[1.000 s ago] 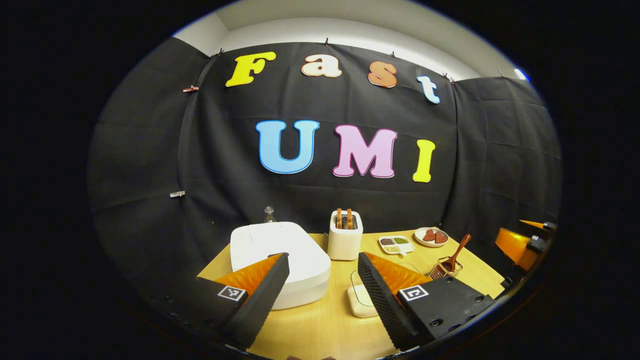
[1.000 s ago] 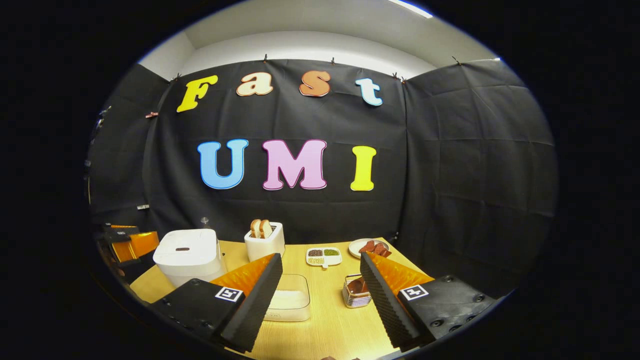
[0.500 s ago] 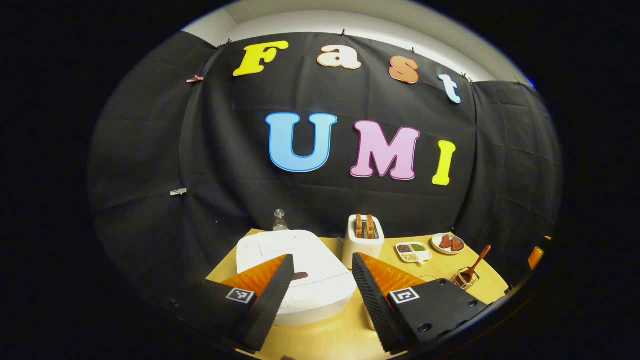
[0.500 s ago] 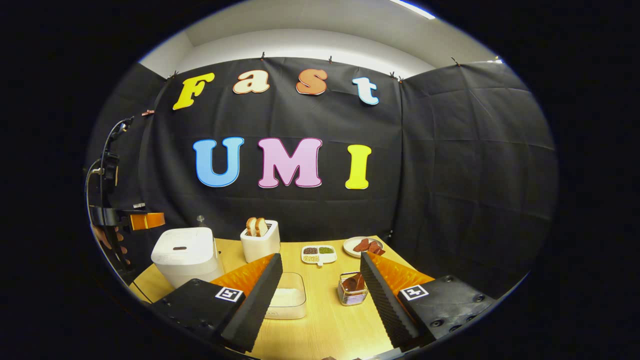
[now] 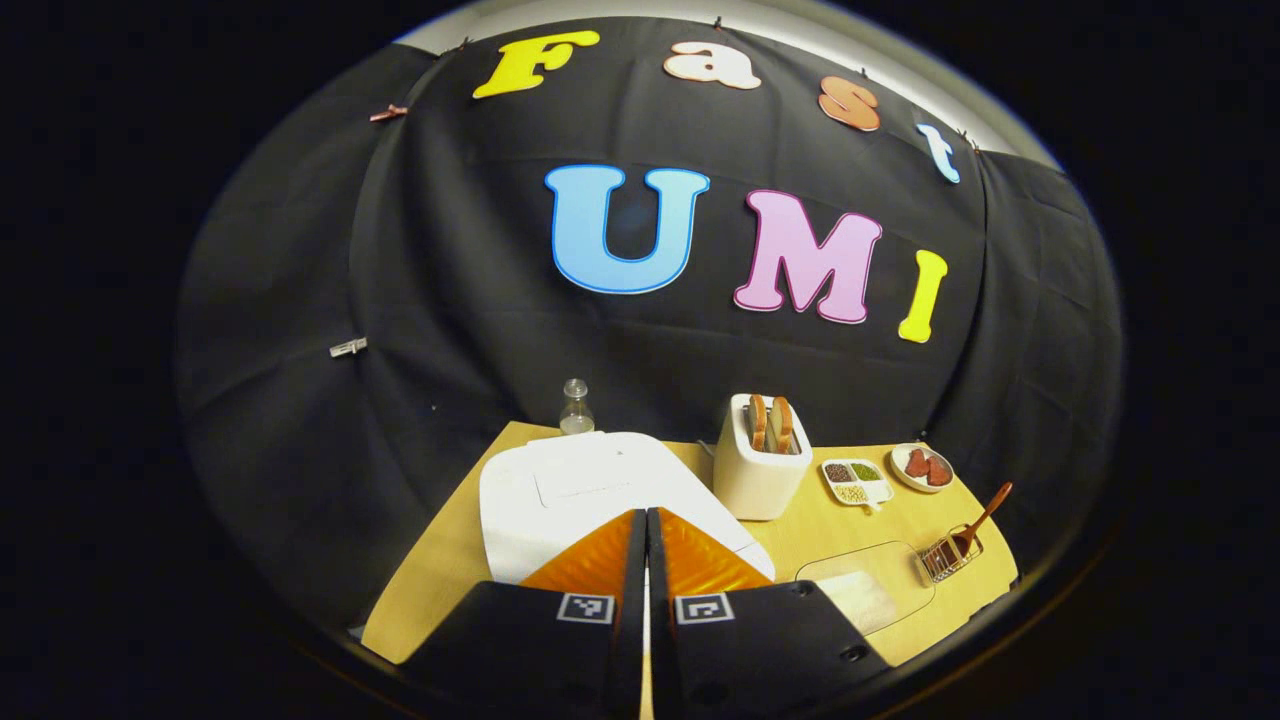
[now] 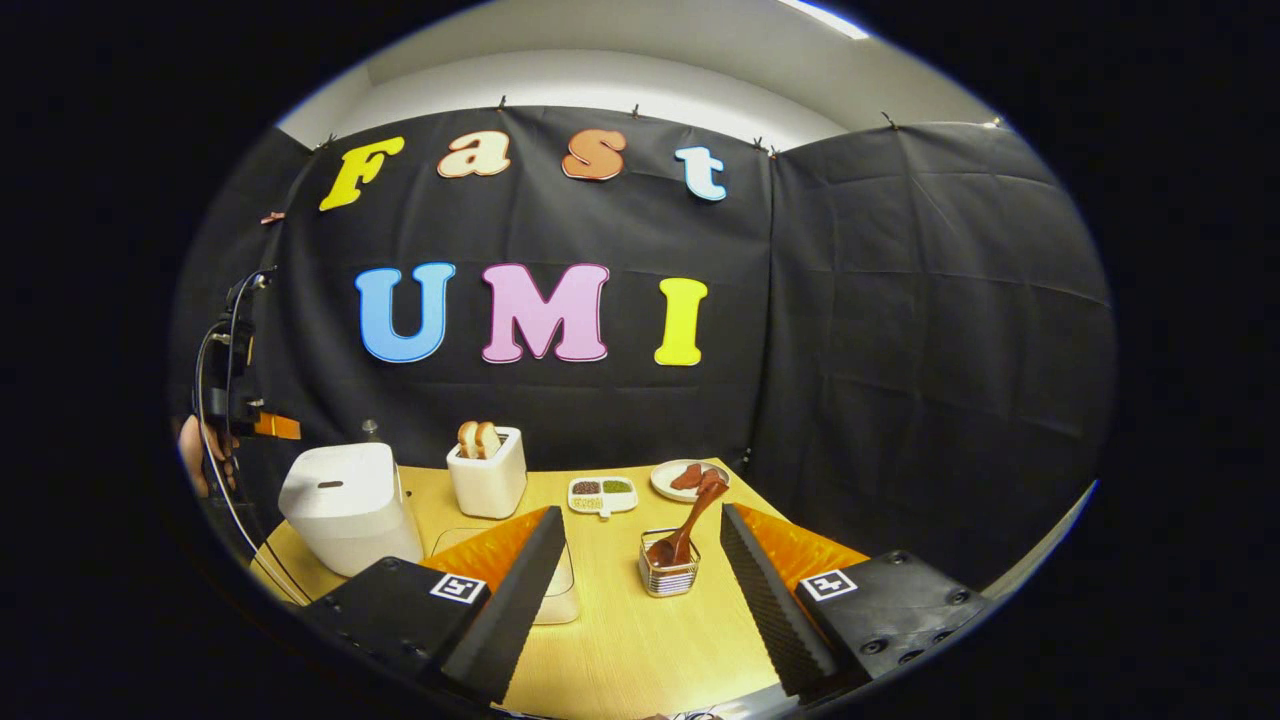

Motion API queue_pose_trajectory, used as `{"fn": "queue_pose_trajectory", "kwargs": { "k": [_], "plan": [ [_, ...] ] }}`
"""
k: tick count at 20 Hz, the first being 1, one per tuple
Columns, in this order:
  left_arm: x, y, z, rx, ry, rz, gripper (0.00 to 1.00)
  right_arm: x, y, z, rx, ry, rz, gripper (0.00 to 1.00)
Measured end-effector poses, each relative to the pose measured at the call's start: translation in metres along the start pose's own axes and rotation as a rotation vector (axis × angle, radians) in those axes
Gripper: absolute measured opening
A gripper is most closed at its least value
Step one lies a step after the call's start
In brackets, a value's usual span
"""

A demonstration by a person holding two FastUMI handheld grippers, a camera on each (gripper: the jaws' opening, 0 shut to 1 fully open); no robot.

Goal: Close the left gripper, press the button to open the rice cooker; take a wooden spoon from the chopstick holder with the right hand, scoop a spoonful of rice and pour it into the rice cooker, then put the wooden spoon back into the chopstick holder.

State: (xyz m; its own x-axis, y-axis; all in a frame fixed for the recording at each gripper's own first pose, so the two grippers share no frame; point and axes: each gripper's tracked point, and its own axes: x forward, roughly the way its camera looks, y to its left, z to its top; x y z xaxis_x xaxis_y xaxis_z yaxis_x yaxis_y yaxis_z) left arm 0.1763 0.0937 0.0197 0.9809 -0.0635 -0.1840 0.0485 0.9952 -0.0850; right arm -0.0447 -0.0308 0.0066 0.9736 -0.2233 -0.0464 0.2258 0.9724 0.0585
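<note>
Jaws pressed together, the left gripper (image 5: 645, 520) hangs above the rice cooker (image 5: 590, 490). Push squarely down on its lid button. The right gripper (image 6: 640, 525) gapes wide nearby.

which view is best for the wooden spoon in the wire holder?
Right gripper view: the brown wooden spoon stands near and central in the wire chopstick holder, between that gripper's open fingers. Left gripper view shows it small, at the table's far right.

The left gripper (image 5: 646, 525), seen in the left gripper view, has its two fingers pressed flat together with nothing between them, pointing forward and slightly down. In the right gripper view, the right gripper (image 6: 640, 540) holds its fingers spread wide apart and empty, while far at the left edge a hand (image 6: 193, 455) grips the left gripper's handle.
</note>
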Motion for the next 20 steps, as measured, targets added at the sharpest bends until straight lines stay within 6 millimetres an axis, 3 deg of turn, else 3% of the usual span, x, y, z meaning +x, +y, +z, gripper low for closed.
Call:
{"fn": "queue_pose_trajectory", "kwargs": {
  "k": [11, 15, 20],
  "plan": [
    [0.066, 0.002, -0.053, -0.043, 0.177, -0.050, 0.07, 0.003, -0.007, -0.018, 0.071, 0.059, -0.031, 0.98],
    [0.077, 0.007, -0.072, -0.043, 0.231, -0.041, 0.07, 0.002, -0.008, -0.021, 0.024, 0.064, -0.027, 0.97],
    [0.076, 0.007, -0.078, -0.071, 0.239, -0.023, 0.08, 0.000, -0.024, -0.021, 0.047, 0.067, -0.060, 0.97]
  ]
}}
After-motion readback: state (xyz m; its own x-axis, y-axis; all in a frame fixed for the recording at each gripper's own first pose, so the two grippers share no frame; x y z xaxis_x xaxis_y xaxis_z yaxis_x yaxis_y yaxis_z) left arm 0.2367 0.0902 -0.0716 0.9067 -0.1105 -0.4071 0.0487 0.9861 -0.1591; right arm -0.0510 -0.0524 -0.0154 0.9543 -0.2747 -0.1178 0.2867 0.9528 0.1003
